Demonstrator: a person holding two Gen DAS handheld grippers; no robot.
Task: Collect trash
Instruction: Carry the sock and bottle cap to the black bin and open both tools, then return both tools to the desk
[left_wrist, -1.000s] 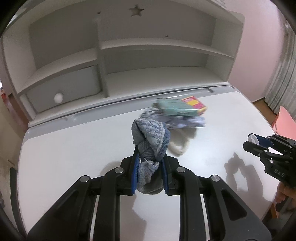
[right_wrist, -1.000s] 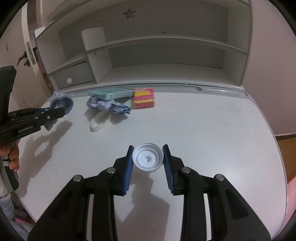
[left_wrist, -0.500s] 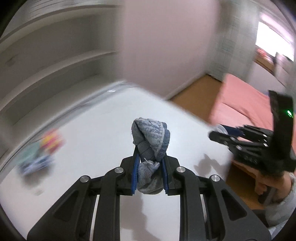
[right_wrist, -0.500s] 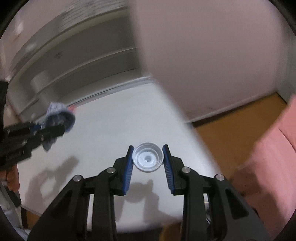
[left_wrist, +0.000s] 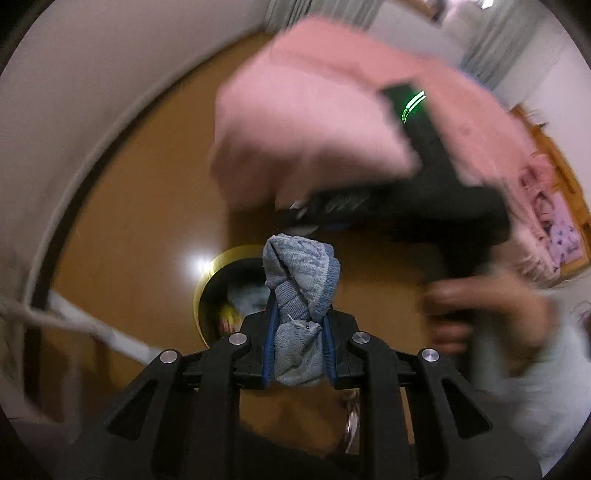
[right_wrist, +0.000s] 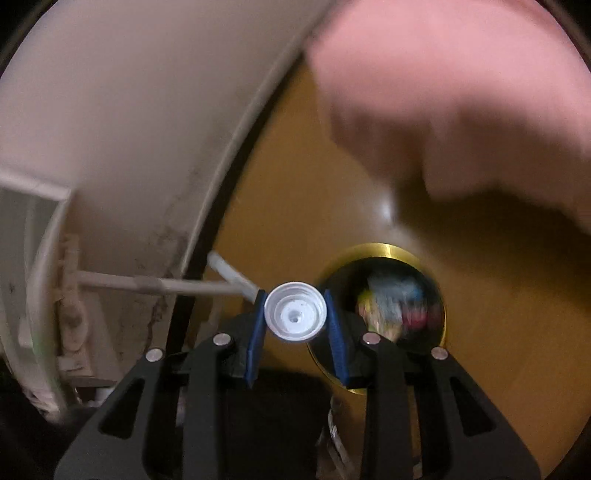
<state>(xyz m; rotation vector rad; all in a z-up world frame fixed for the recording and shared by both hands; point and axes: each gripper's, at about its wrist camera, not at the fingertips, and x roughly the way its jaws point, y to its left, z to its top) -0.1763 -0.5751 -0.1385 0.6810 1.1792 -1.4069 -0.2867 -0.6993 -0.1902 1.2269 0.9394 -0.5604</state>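
My left gripper (left_wrist: 298, 325) is shut on a balled grey-blue sock (left_wrist: 300, 280) and holds it over the floor, just above a round gold-rimmed bin (left_wrist: 207, 284) with trash inside. My right gripper (right_wrist: 295, 317) is shut on a white bottle cap (right_wrist: 295, 312), held just left of the same bin (right_wrist: 380, 249), which holds several colourful scraps. The right gripper also shows, blurred, in the left wrist view (left_wrist: 303, 218), above and right of the sock.
The wooden floor (right_wrist: 288, 177) surrounds the bin. A pink bed cover (left_wrist: 325, 110) lies beyond it. The desk's white curved edge (right_wrist: 147, 110) and a white bar (right_wrist: 155, 286) stand to the left. Both views are motion-blurred.
Both grippers have swung away from the desk top and down toward the floor, still holding the sock and the cap. The gold-rimmed bin has come into view beneath them.
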